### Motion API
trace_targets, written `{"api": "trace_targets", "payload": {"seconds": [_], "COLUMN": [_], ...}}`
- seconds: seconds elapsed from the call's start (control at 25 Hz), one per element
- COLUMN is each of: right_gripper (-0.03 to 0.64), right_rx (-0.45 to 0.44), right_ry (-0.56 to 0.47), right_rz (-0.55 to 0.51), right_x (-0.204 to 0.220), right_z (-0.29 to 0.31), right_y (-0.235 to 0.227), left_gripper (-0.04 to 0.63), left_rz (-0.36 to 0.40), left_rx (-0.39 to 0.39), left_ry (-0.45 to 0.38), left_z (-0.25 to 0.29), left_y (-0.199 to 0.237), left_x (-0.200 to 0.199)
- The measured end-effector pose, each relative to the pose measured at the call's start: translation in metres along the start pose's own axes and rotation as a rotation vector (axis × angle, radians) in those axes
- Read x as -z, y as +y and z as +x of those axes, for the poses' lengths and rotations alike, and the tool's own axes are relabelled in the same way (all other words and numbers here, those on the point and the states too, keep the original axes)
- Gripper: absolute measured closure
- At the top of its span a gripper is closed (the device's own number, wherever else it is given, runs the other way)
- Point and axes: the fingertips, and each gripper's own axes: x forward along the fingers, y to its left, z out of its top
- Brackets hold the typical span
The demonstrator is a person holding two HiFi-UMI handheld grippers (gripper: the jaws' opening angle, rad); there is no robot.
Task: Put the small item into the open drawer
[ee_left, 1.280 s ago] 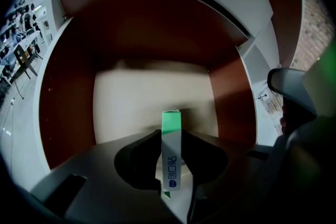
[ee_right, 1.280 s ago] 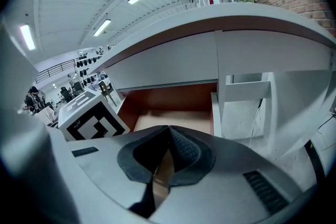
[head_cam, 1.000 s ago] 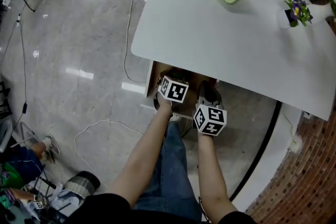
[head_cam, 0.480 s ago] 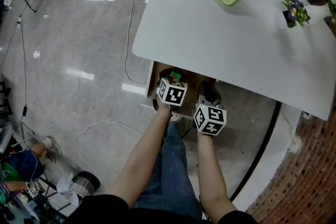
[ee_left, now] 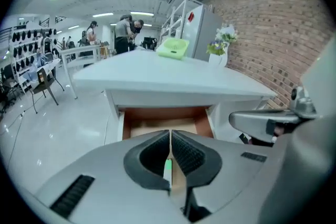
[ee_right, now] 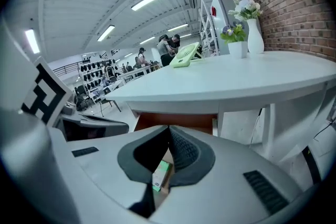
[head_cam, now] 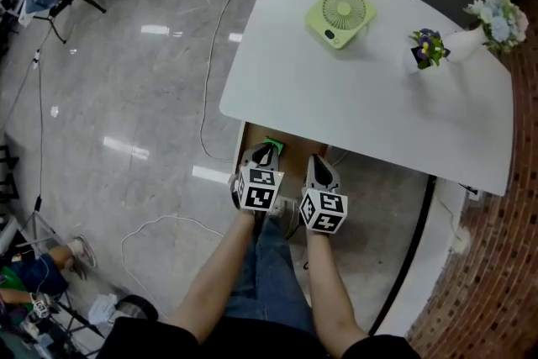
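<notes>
The drawer stands open under the white table's near edge, its brown inside showing. The small item, a green and white box, lies inside it. In the left gripper view the small item shows through the gap below the pads. In the right gripper view it lies below the jaws. My left gripper hovers just in front of the drawer, shut and empty. My right gripper sits beside it, also shut with nothing held.
A green fan lies on the tabletop, with a small flower pot and a white vase at the far right. Cables trail over the shiny floor at the left. A brick wall rises at the right.
The left gripper has drawn back a little from the drawer. The green item now lies in full view in the drawer, ahead of its tips. The head view has shifted.
</notes>
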Motion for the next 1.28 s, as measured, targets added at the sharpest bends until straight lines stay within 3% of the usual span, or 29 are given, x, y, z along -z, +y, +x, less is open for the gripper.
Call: {"api": "trace_targets", "payload": {"seconds": [0.36,0.68,0.96,1.28], "right_gripper": [0.615,0.615,0.615,0.615], "right_rx": [-0.006,0.001,0.035,0.054], "right_ry": [-0.132,-0.343,-0.487,-0.589], "right_rz": [-0.004,-0.093,-0.119,-0.156], "right_x": [-0.090,-0.197,-0.252,-0.285], "right_z": [-0.073,-0.132,-0.177,-0.205], "right_y": [0.024,0.027,0.012,0.007], "left_gripper": [0.572,0.574,0.572,0.574], "left_rz": [0.115,0.202,0.266,0.288], "left_rx": [0.046,0.062,0.057,0.069], "left_ry": [-0.269,-0.503,-0.631,-0.680], "left_z": [-0.111,-0.186,-0.233,-0.248], "left_y": [-0.016,-0.033,-0.047,-0.062], "left_x": [-0.122,-0.229,-0.279,-0.289]}}
